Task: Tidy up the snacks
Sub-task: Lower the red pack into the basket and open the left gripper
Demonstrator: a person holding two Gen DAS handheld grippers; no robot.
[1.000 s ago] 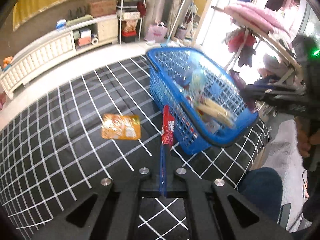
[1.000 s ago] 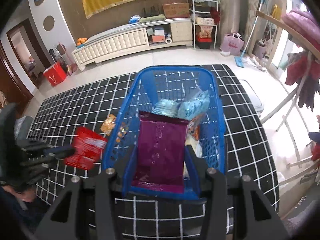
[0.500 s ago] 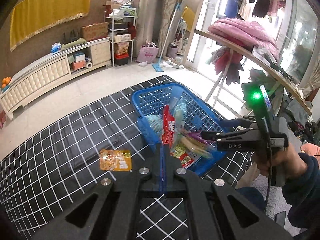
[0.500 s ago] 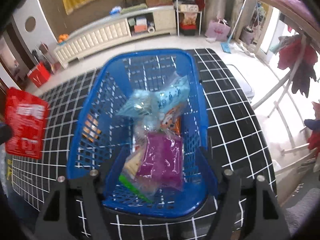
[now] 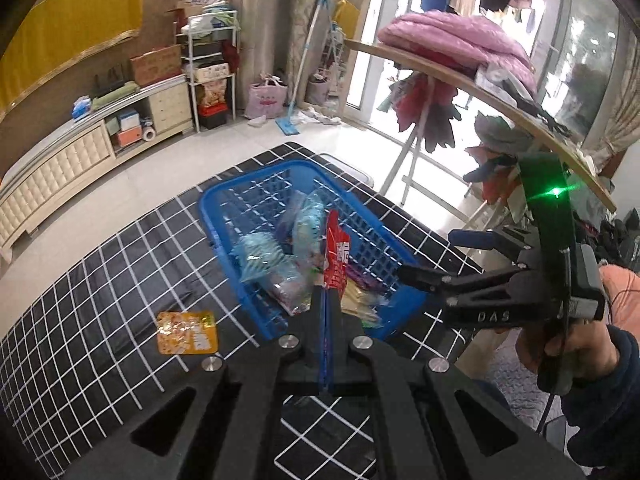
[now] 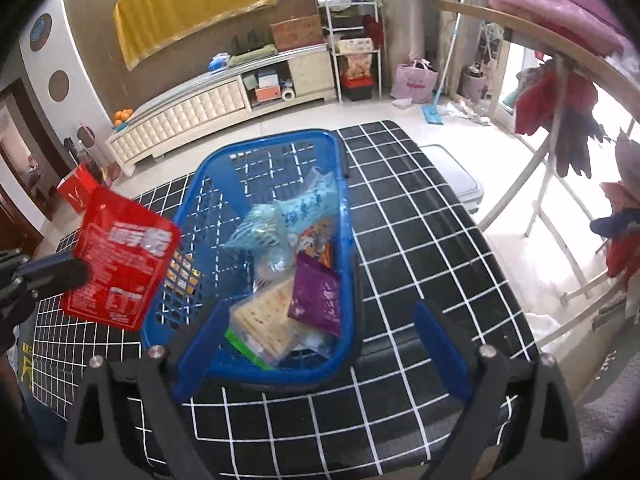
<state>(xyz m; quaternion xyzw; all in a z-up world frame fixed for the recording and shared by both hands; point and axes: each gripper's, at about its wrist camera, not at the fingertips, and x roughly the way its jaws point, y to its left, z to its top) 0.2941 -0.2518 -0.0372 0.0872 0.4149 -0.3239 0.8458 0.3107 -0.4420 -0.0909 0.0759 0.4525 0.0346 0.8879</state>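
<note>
One flat red snack packet (image 6: 120, 264) pinched edge-on in left tongs (image 5: 327, 300); right tongs (image 6: 316, 344) opening, empty.

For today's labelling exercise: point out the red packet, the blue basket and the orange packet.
red packet (image 6: 120, 264): right wrist view, its printed face.
blue basket (image 6: 264, 140): right wrist view, far rim.
orange packet (image 5: 187, 332): left wrist view, its middle.

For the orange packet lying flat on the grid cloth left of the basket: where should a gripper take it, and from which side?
Judging by its pose, grip the orange packet by one short sealed edge, coming down from above with the jaws straddling that edge. It lies flat on the cloth, apart from the basket, so only its thin edges offer purchase; the side away from the basket looks freest.
</note>
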